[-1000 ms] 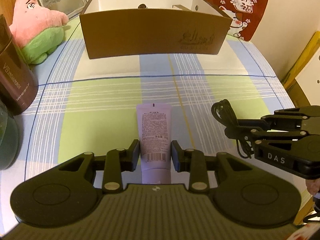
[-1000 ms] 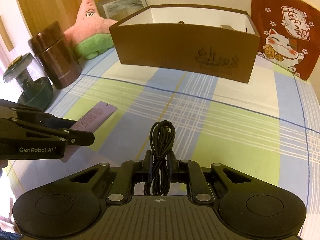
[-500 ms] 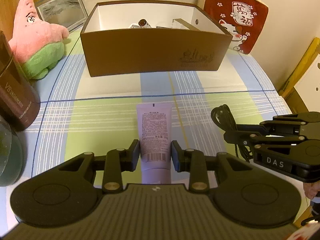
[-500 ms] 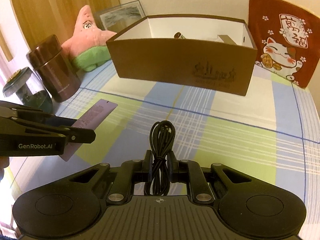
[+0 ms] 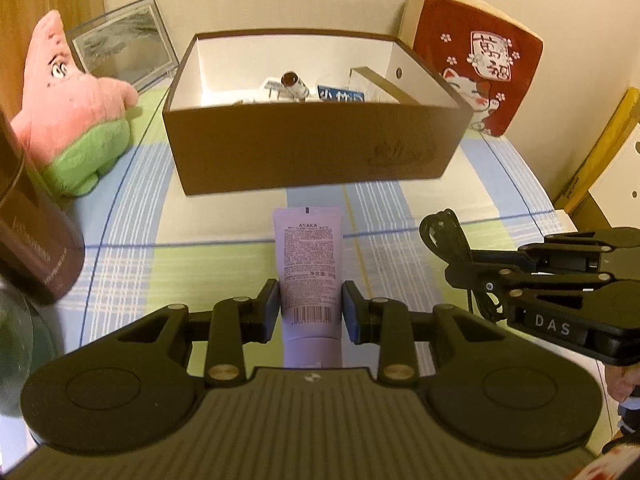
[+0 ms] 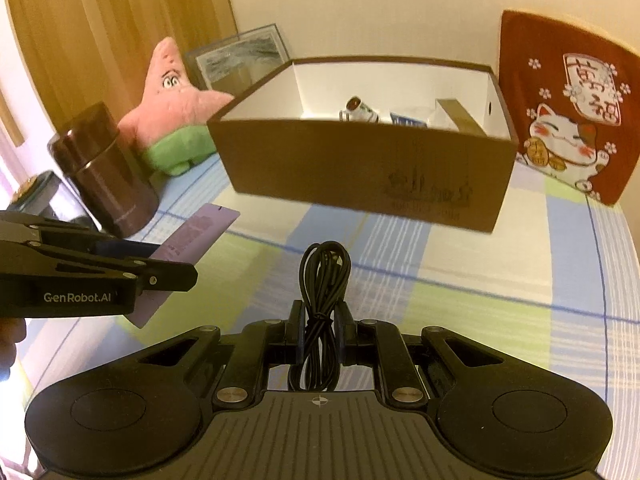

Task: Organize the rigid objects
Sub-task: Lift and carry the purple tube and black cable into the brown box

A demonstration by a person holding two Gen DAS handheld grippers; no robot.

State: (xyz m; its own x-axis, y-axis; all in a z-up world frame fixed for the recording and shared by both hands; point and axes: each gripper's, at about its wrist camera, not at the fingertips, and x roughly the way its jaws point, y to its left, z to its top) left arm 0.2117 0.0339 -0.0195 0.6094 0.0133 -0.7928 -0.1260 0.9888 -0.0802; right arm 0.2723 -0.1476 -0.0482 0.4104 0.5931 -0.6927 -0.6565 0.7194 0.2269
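Observation:
My left gripper (image 5: 310, 306) is shut on a pale lilac tube (image 5: 308, 256) with printed text and a barcode, held above the checked cloth. In the right wrist view the same tube (image 6: 196, 236) sticks out of that gripper at the left. My right gripper (image 6: 322, 330) is shut on a coiled black cable (image 6: 324, 280); from the left wrist camera the cable (image 5: 448, 240) hangs at the right. Ahead stands an open brown box (image 5: 312, 156) with a white inside, holding a small bottle (image 5: 294, 82), a blue packet and a card piece.
A pink and green star plush (image 5: 76, 120), a framed picture (image 5: 124, 48) and a dark brown canister (image 6: 108, 176) sit to the left. A red cat cushion (image 6: 572, 112) leans on the wall at the right. A dark glass jar (image 5: 12, 340) is at the near left.
Both grippers have risen and moved toward the box, each keeping its load. The box's inside and its contents now show more fully.

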